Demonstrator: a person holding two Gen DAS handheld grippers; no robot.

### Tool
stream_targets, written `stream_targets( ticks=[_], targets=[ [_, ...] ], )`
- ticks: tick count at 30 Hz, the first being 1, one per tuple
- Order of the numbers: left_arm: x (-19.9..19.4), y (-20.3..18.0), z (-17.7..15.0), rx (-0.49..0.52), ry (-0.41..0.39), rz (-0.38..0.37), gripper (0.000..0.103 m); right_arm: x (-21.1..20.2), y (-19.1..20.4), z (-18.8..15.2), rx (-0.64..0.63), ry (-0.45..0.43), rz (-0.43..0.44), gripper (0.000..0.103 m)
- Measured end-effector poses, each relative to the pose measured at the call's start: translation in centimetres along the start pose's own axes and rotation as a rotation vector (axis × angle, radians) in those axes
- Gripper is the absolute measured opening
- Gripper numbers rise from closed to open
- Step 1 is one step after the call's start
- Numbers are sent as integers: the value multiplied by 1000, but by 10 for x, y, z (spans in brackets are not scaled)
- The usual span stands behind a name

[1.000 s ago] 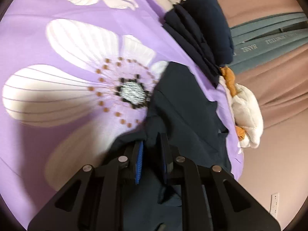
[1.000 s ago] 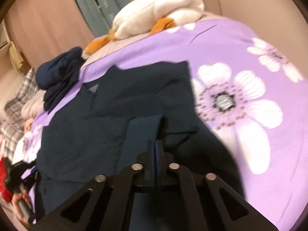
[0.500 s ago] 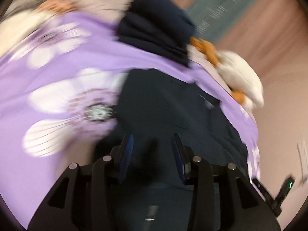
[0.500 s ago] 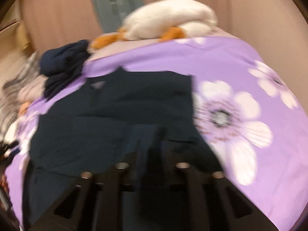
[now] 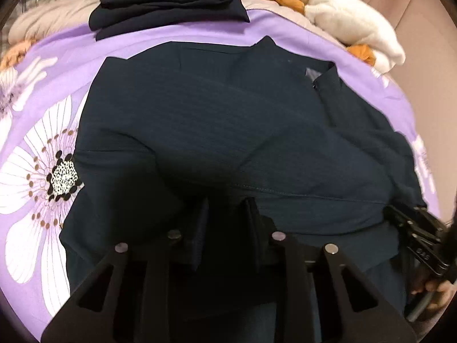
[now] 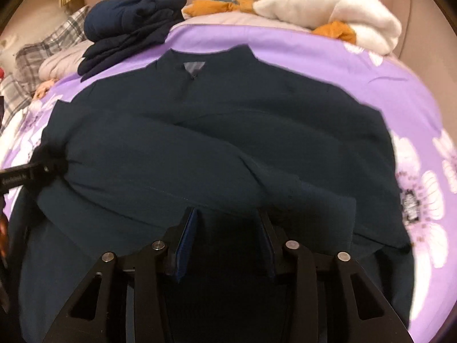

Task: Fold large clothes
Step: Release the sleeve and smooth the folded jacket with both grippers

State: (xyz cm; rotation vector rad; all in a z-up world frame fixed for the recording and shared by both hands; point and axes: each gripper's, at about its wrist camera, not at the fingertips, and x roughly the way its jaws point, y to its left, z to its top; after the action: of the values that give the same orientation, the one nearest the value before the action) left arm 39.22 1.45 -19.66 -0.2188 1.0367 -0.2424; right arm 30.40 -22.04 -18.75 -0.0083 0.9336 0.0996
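Purple bedding printed with large white flowers covers a bed, and a dark navy garment lies spread flat across the middle of it, collar toward the far edge, with a small grey label showing at the neck opening. Taking the garment as the landmark and moving left to right in the right wrist view: beyond its far left corner sit plaid pillows and a pale quilt; just past the collar on the left rests a stack of folded navy clothes; behind the collar hang dusty pink curtains with a grey-green strip; beyond the far right shoulder lies a white plush toy with orange parts. Both sleeves appear folded inward across the chest, one overlapping the other, a stitched hem running across the near part. The left gripper hangs over the garment's near edge; its jaws have just been closing after opening and stand slightly apart, with dark cloth below them but nothing clearly pinched. The right gripper hangs over the same near edge, to the right; its jaws have just opened and stand apart, not clamped on the fabric. In the left wrist view the right gripper appears at the garment's near right edge, fingers of a hand behind it.
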Motion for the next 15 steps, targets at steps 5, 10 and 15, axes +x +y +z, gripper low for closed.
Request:
stream_targets(
  ticks=[5,10,15],
  targets=[
    [-26,12,-17,-33,-16,-29,28,-20,-18,-3,80,-19,57,39],
    [-31,5,-39,61,-9,-2,32,-40,-16,-31,20,-45,30,61],
    [-36,9,-42,-2,13,9,33,-44,-15,-47,-58,-41,-39,61]
  ],
)
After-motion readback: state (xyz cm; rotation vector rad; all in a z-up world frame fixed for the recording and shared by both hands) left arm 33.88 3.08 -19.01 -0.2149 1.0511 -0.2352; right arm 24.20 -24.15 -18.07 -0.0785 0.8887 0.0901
